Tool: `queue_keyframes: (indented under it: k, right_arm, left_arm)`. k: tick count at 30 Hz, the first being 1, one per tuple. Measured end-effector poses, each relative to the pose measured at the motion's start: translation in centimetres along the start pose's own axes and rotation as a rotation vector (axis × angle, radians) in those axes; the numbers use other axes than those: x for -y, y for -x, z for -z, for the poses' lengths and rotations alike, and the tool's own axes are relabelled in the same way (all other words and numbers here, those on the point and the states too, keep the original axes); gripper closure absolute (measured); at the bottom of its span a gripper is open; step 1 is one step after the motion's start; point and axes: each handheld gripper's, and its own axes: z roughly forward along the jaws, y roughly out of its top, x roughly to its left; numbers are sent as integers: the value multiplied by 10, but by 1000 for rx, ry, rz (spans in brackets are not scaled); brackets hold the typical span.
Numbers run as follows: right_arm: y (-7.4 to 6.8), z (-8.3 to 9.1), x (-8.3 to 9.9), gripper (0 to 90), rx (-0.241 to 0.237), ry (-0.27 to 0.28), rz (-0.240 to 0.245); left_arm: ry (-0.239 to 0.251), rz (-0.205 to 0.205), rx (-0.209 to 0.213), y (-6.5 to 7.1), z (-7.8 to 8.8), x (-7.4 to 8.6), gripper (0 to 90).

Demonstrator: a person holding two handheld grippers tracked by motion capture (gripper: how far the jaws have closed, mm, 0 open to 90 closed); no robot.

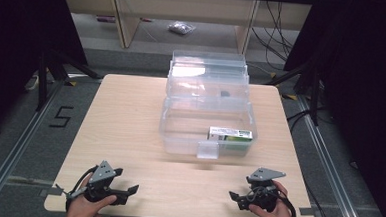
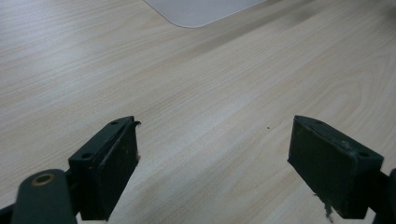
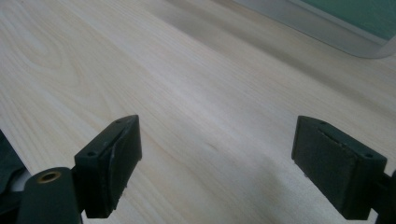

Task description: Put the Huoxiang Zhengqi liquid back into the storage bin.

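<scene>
Both grippers rest at the near table edge, jaws wide apart and empty; clear bin sits mid-table.

Left gripper [image 1: 129,192] lies at 7 o'clock of the table [image 1: 130,115], right gripper [image 1: 236,198] at 5 o'clock, both just inside the near edge and pointing inward toward each other. In each gripper view the jaws stand spread with bare wood between them, holding nothing. A broad strip of bare tabletop lies between the grippers and the bin [image 1: 179,138], with more bare wood at 9 o'clock. The bin is at centre toward 12 o'clock, its open lid reaching past the far edge, long axis 6 to 12. Inside, at the bin's 4 o'clock corner, a green-and-white box [image 1: 230,134] lies flat, long axis 9 to 3. The bin's latch [image 1: 208,150] faces 6 o'clock.
</scene>
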Motion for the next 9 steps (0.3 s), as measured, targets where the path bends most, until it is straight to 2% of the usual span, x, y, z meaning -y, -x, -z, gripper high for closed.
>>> queue_keyframes:
  k: [2,4,9]
  right_arm:
    - [1,1,1,169,6,-1,12]
    - [1,1,1,169,10,-1,-3]
    - [3,1,1,169,15,-9,7]
  left_arm:
    - [6,2,7,0,-1,0,152]
    - [-1,-2,0,0,0,0,152]
    - [13,9,8,0,-1,0,152]
